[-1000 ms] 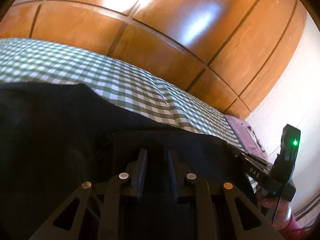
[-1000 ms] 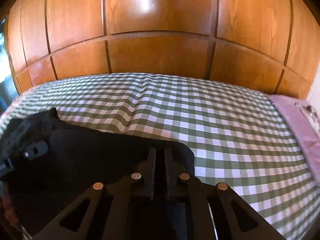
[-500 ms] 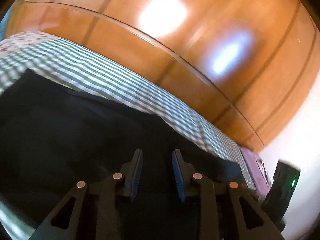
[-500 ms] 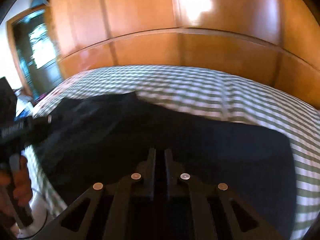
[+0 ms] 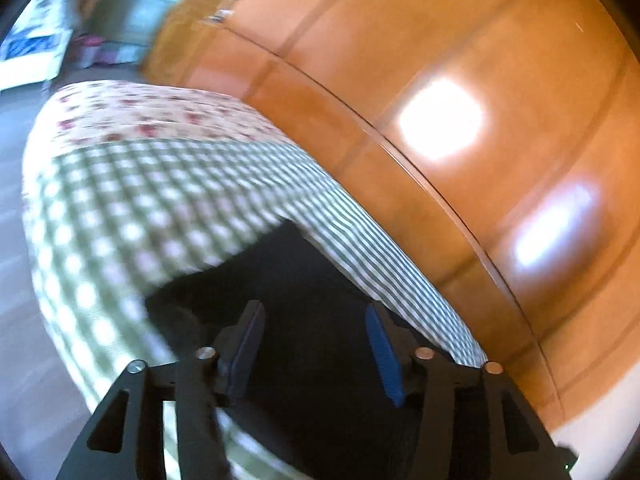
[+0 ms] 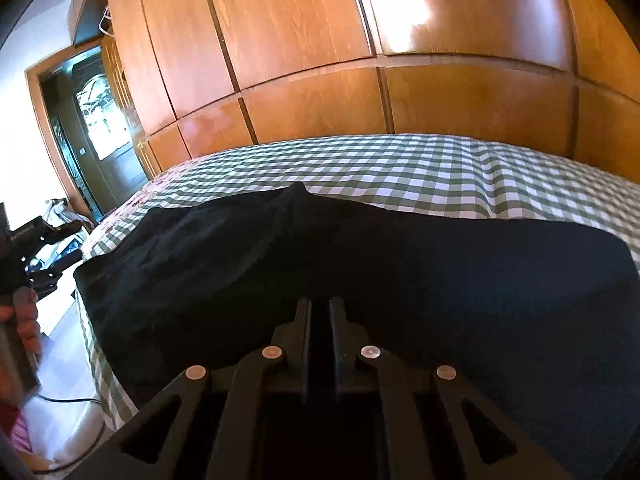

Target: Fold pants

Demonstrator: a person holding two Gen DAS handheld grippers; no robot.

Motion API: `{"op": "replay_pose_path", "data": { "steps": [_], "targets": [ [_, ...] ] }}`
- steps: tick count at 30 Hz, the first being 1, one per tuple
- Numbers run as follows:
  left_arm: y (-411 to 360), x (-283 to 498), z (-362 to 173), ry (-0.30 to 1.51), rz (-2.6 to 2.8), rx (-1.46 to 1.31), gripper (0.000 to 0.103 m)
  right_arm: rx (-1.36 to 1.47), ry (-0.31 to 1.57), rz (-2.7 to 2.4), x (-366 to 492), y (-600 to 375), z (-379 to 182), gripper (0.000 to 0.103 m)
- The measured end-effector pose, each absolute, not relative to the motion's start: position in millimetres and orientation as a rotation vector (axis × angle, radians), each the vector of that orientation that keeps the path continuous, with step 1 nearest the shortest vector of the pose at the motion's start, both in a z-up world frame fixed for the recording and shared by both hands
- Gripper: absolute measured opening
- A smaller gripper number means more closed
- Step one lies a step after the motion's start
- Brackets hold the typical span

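Two claws work the bed: the right claw [image 6: 319, 312] is closed on the black pants' [image 6: 360, 264] near edge, pinning it, while the left claw [image 5: 312, 332], jaws just opening and empty, lets them lie on the checked bedspread [image 6: 440, 168].

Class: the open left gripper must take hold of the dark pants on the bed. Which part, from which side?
The left gripper should pinch the pants at their nearest end corner, coming in low from the bed edge: there the cloth ends in a free, flat rim.
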State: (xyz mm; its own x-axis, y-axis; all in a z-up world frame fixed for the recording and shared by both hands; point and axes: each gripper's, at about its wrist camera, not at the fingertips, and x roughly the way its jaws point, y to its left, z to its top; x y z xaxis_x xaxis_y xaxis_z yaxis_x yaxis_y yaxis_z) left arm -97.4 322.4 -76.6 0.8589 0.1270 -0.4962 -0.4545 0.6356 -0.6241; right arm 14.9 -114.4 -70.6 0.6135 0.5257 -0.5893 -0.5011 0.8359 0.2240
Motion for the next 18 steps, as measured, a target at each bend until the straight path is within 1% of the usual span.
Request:
{"op": "replay_pose_path", "data": {
  "steps": [3,8,15,18],
  "targets": [
    [343,-112,-83,0.42,0.408,-0.872,0.06,0.025,0.677,0.59,13,-113,-71,0.009],
    [364,-126,-102,0.452,0.494,-0.957,0.061,0.04,0.668,0.599,12,-116,-72,0.009],
    [367,-138,-124,0.487,0.484,-1.076,0.061,0.052,0.661,0.603,11,-117,-73,0.009],
    [361,-130,-133,0.539,0.417,-1.095,0.061,0.055,0.659,0.605,11,-118,-73,0.009]
  ]
}}
